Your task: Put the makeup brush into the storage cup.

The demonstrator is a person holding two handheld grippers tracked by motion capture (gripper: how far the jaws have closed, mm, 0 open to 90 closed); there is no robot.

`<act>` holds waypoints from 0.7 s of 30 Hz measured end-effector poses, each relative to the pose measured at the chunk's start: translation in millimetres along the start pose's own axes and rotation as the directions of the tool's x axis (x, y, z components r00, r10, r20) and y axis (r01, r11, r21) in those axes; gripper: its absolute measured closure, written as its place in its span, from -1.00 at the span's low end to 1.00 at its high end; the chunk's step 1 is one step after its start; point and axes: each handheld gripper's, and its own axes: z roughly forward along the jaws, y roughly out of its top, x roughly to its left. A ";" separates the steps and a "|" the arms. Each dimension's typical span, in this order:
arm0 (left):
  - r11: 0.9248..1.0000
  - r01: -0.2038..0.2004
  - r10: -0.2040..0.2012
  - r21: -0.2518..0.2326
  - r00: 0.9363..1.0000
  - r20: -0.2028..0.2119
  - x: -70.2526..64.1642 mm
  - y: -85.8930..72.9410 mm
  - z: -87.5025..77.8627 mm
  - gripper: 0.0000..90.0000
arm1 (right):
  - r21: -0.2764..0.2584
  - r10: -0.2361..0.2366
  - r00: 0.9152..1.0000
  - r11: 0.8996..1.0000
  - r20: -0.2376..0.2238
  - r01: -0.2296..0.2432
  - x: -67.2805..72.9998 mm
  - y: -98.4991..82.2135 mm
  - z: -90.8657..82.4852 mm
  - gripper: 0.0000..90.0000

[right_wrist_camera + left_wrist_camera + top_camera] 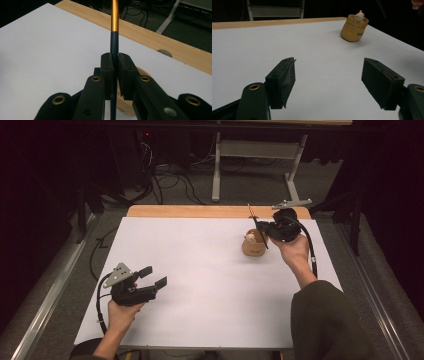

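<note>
Nearest the high camera, a dark sleeve (322,320) fills the five o'clock corner, the forearm running up to the right hand (295,251) at about two o'clock. One white surface (200,280) takes up most of the scene, with a strip of bare wood (200,211) along its twelve o'clock edge. Beyond that edge, on the floor, stand the grey legs of a frame (216,175) and a tangle of cables (170,180).

Two grippers are at work. Left gripper (153,277) sits at eight o'clock, low above the sheet, jaws spread wide with nothing between them; nothing lies between it and the cup. Right gripper (259,227) at two o'clock is clamped on one pen (255,222), which leans over a single tan cup (253,245) just at nine o'clock of the hand.

From above, the pen is a thin dark line. Right gripper view shows it as a dark blue barrel with an orange upper part (114,15), pinched between the pads and running straight up toward twelve o'clock, with the cup's rim (145,72) just behind the jaws. Left gripper view shows a small pale figure (359,16) poking out of the cup, and dark lettering on its wall, too small to read.
</note>
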 end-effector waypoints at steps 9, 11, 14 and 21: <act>1.000 -0.001 0.001 0.002 1.000 -0.001 -0.4 -0.1 0.3 -0.38 | -0.006 0.044 0.999 0.999 0.004 -0.044 -7.2 3.9 -0.9 0.90; 1.000 -0.003 0.003 0.006 1.000 0.000 -0.4 -0.2 0.4 -0.38 | -0.006 0.037 0.999 0.999 0.010 -0.037 -8.5 3.9 0.2 0.90; 1.000 -0.002 0.002 0.004 1.000 0.001 -0.5 -0.2 0.7 -0.38 | -0.012 0.032 0.999 0.999 0.013 -0.032 -10.1 4.5 1.6 0.90; 1.000 -0.003 0.003 0.004 1.000 0.000 -0.4 -0.2 0.4 -0.38 | -0.035 0.003 1.000 0.999 0.028 -0.002 -10.6 5.3 6.2 0.90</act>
